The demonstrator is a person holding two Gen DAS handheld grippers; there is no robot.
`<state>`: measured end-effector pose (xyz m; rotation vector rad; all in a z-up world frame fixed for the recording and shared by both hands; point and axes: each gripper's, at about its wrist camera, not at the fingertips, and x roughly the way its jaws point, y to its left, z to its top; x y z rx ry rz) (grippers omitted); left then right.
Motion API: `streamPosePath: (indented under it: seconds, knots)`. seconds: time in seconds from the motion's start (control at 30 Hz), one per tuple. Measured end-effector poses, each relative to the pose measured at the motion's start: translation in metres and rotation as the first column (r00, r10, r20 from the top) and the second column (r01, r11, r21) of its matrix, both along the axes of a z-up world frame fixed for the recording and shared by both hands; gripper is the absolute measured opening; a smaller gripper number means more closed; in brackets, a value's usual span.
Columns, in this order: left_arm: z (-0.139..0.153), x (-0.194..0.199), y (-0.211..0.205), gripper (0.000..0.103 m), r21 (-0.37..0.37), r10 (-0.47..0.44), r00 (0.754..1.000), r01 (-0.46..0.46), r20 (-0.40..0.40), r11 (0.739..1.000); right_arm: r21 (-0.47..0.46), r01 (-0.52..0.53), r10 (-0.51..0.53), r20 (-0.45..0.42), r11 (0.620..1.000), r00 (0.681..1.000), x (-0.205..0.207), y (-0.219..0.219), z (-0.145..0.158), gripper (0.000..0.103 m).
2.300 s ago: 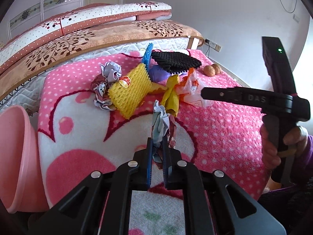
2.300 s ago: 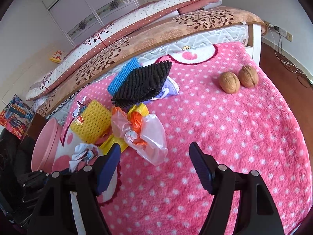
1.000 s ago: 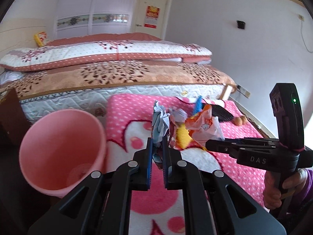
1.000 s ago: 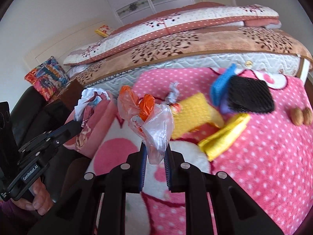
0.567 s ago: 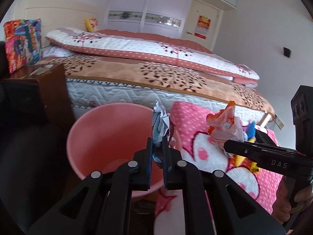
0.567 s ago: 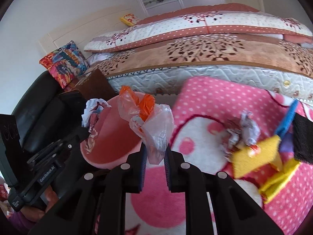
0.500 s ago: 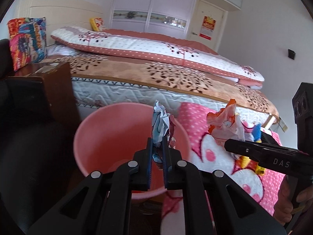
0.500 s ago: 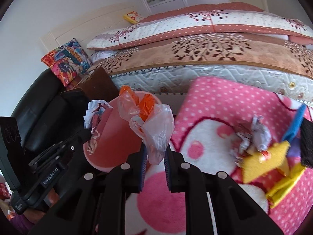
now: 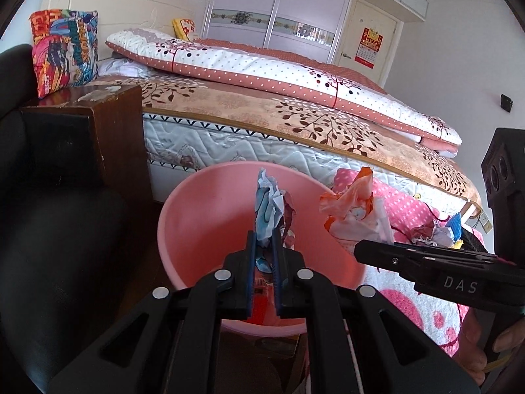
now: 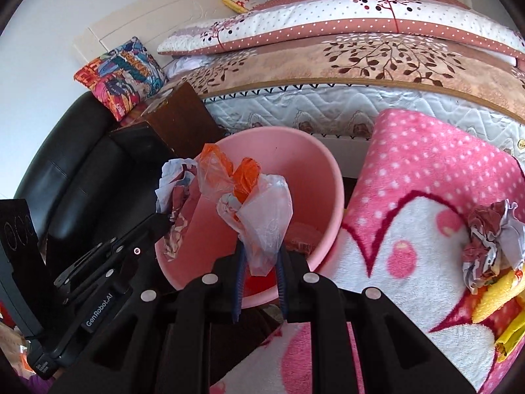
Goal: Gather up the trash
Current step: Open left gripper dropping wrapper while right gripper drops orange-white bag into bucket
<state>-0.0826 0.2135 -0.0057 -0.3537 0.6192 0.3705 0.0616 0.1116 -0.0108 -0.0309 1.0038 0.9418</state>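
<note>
Both loads hang above the pink bin [image 9: 203, 216], left gripper [image 9: 264, 249] pinching crumpled paper [image 9: 269, 210], right gripper [image 10: 259, 262] pinching a plastic bag [image 10: 262, 216], while more trash [image 10: 492, 239] waits on the blanket [image 10: 410, 151].

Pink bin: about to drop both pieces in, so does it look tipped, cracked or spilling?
Nothing stands out. The pink bin sits upright, rim whole, some trash already at its bottom; nothing spilled around it.

I'm working in a home bedroom: a bed [image 9: 295, 124] piled with patterned quilts [image 9: 279, 72], sliding-door wardrobe [image 9: 279, 13] behind it, wooden nightstand [image 9: 98, 131], printed cushion [image 9: 64, 52] and a wall calendar [image 9: 370, 47] on the door.
</note>
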Motion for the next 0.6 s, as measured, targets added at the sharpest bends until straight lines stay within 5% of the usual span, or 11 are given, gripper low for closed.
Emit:
streamPosePath:
  seconds: [0.6]
  knots:
    - [-0.011,0.005,0.010,0.008,-0.007,0.006,1.000,-0.006,-0.025,1.000,-0.032,-0.014,0.014,0.007,0.999,1.000,0.002,0.021,-0.014,0.017]
